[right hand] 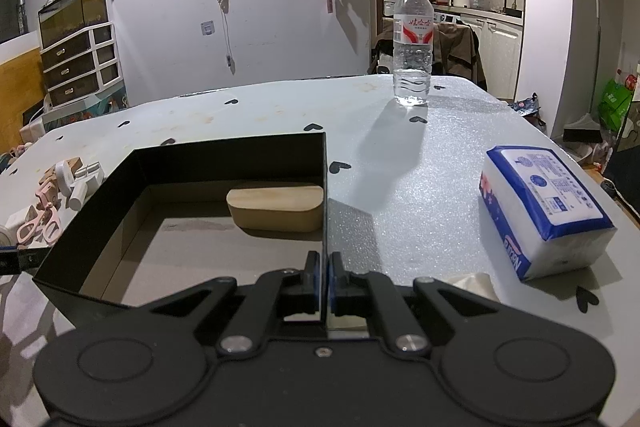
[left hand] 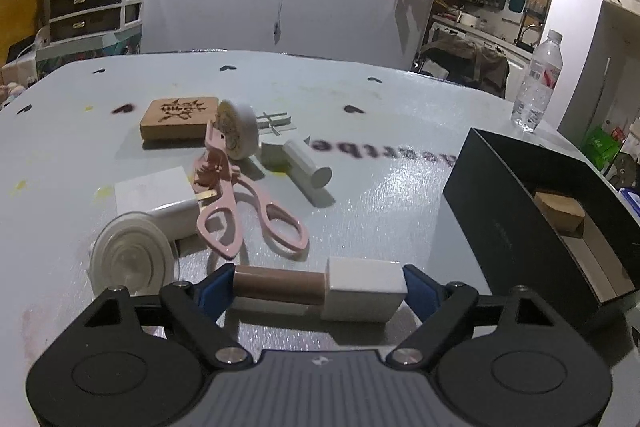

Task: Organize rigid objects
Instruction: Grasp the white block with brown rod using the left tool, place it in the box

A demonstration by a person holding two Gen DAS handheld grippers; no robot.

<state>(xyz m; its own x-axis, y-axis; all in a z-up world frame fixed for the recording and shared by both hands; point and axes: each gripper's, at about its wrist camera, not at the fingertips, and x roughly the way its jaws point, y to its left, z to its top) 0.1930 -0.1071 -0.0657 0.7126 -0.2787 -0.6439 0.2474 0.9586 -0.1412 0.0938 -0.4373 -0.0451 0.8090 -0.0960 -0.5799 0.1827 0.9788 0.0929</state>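
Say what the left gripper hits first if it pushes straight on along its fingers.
Its left gripper already has the brown-and-white tube between its pads, so that goes first. Beyond it, roughly in line, lies the pink eyelash curler; depth is hard to judge through the fisheye.

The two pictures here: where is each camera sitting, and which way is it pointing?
Left wrist: rides on the left gripper, looking down its fingers at a brown-and-white stick between the jaws, pink scissors beyond.
Right wrist: rides on the right gripper, whose jaws clamp the black box wall; a wooden block lies inside.
Shared: box, water bottle, scissors, table. No hand shows.
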